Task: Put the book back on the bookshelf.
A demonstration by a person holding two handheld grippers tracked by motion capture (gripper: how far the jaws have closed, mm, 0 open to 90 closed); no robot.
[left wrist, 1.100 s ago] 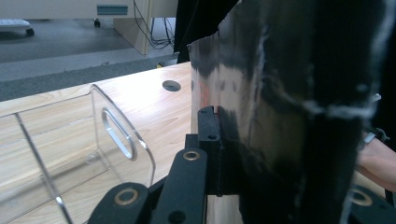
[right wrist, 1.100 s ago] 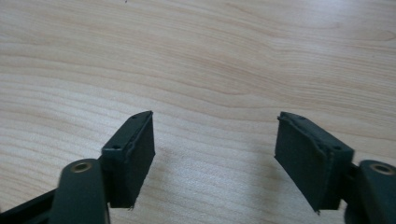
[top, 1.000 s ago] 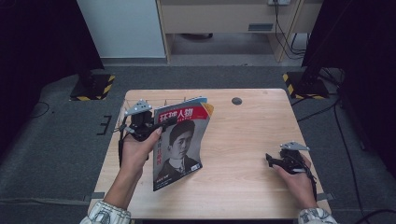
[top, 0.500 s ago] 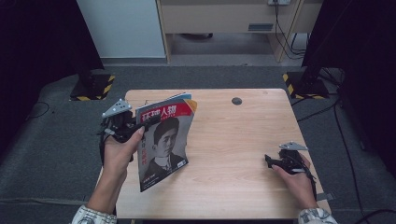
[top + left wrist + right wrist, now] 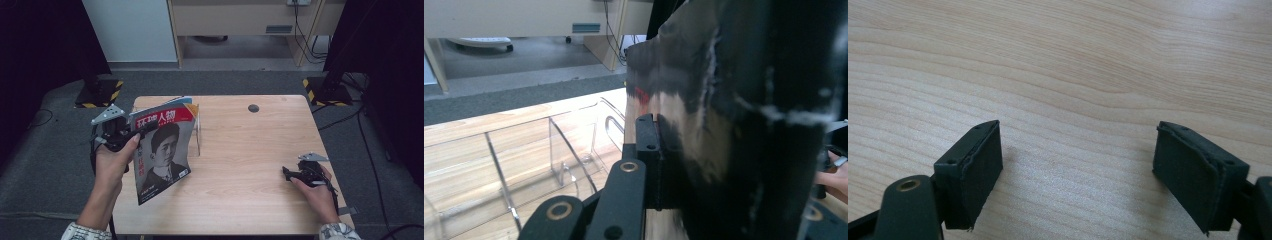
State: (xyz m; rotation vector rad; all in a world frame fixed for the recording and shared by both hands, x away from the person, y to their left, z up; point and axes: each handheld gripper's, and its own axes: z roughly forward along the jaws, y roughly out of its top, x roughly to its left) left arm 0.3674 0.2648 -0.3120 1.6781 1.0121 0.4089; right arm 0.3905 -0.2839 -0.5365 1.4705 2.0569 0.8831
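Observation:
A magazine (image 5: pixel 162 150) with a red title band and a portrait on its cover hangs tilted above the left part of the wooden table (image 5: pixel 250 150). My left gripper (image 5: pixel 135 134) is shut on its upper left edge. In the left gripper view the dark glossy magazine (image 5: pixel 734 125) is pinched between the jaws of the left gripper (image 5: pixel 659 150). My right gripper (image 5: pixel 287 173) rests low near the table's front right. Its jaws have just been opening, and the right gripper (image 5: pixel 1075 170) stands open over bare wood with nothing between the pads.
A clear acrylic rack (image 5: pixel 196 135) with upright dividers stands on the table just behind the magazine, and the same rack (image 5: pixel 559 155) shows close beside the left jaws. A small dark round hole (image 5: pixel 253 108) sits near the table's back edge.
The left hand has carried the magazine to the left and slightly up, toward the table's left edge. The right hand has stayed where it was.

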